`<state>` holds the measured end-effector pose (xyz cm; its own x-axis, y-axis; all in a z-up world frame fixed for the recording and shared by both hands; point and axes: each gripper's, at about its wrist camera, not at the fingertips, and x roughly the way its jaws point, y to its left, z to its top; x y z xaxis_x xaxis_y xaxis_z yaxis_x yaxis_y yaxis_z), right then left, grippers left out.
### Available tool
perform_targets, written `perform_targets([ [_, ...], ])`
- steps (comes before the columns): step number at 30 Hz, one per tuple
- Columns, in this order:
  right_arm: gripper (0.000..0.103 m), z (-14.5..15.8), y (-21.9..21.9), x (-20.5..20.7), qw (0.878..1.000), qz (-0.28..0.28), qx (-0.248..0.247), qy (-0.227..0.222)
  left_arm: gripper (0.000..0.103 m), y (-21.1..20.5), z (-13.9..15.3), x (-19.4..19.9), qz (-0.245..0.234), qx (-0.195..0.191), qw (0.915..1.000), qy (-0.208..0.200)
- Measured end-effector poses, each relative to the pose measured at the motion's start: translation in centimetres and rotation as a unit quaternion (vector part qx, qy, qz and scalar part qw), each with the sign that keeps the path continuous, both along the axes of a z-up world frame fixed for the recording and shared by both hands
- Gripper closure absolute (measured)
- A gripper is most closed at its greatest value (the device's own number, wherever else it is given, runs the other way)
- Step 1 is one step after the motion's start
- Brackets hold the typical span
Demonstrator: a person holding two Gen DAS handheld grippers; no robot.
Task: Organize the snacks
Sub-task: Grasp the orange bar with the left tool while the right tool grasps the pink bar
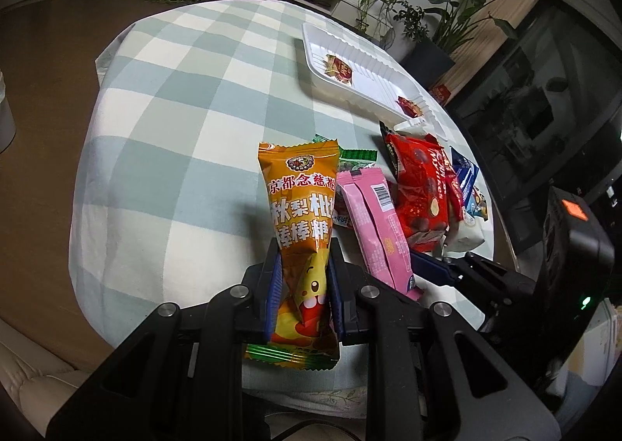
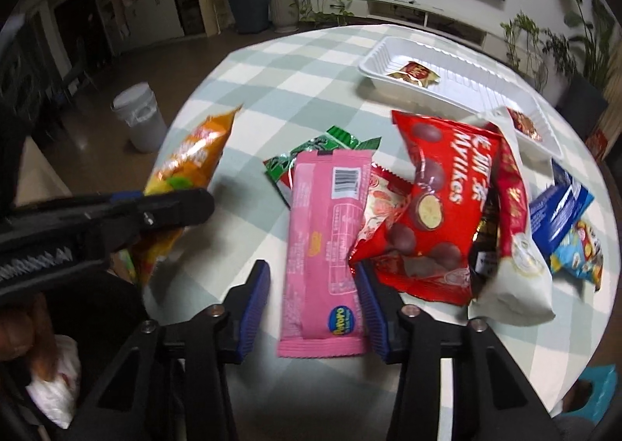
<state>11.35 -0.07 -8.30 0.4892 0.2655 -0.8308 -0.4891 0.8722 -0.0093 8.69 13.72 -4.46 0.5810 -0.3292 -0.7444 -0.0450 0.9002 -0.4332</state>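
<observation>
A: Left wrist view: my left claw (image 1: 304,285) is clenched on the orange pack (image 1: 301,215). The tray (image 1: 311,48) by the table's far edge holds only two small snacks.

B: Right wrist view: my right claw (image 2: 313,305) straddles the pink bar (image 2: 324,246), not yet pinching it. Most of the pile remains unsorted.

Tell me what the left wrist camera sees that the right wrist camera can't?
Only the left wrist view shows the orange snack packet's printed front, clamped in the left gripper. Only the right wrist view shows the white bucket on the floor and the right gripper's blue pads straddling the pink wrapper. Both show the white plastic tray and red Mylikes bag.
</observation>
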Motion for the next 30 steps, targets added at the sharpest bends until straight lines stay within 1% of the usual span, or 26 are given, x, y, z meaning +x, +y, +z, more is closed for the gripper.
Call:
perform_targets([
  [3,0.062,-0.3,0.4,-0.1,1.0,0.008,-0.022,-0.021,0.084,0.0,0.0,0.0,0.001,-0.001,1.0,0.0],
  [5,0.064,-0.3,0.4,-0.2,0.999,0.01,-0.025,-0.024,0.084,0.1,0.0,0.0,0.001,-0.003,1.0,-0.001],
  [6,0.068,-0.3,0.4,-0.1,0.999,0.01,-0.024,-0.024,0.084,0.0,0.0,0.0,0.0,-0.003,1.0,-0.002],
  [9,0.073,-0.1,-0.1,-0.3,1.0,0.005,-0.012,-0.018,0.084,-0.2,0.1,0.0,-0.006,-0.002,1.0,-0.004],
  [12,0.074,0.3,-0.8,-0.7,1.0,-0.002,0.007,-0.015,0.084,-0.3,0.1,0.0,-0.011,-0.002,0.9999,-0.006],
  [15,0.075,0.8,-1.5,-1.1,0.999,-0.01,0.03,-0.007,0.084,-0.4,0.1,0.0,-0.014,-0.002,0.9999,-0.007],
  [17,0.075,1.3,-2.3,-1.3,0.998,-0.014,0.056,0.003,0.084,-0.5,0.1,0.0,-0.015,0.0,0.9999,-0.007],
  [21,0.075,2.4,-3.5,-1.9,0.995,-0.02,0.096,0.007,0.084,-0.5,0.1,-0.1,-0.017,0.001,0.9998,-0.009],
  [23,0.075,2.9,-4.6,-2.2,0.992,-0.024,0.124,0.015,0.084,-0.5,0.2,-0.1,-0.017,0.002,0.9998,-0.011],
  [27,0.075,3.6,-6.6,-2.5,0.986,-0.035,0.162,0.025,0.084,-0.8,0.6,-0.2,-0.022,0.006,0.9996,-0.017],
  [30,0.075,4.4,-9.6,-2.5,0.979,-0.06,0.194,0.027,0.084,-0.9,1.3,-0.2,-0.024,0.004,0.9994,-0.024],
])
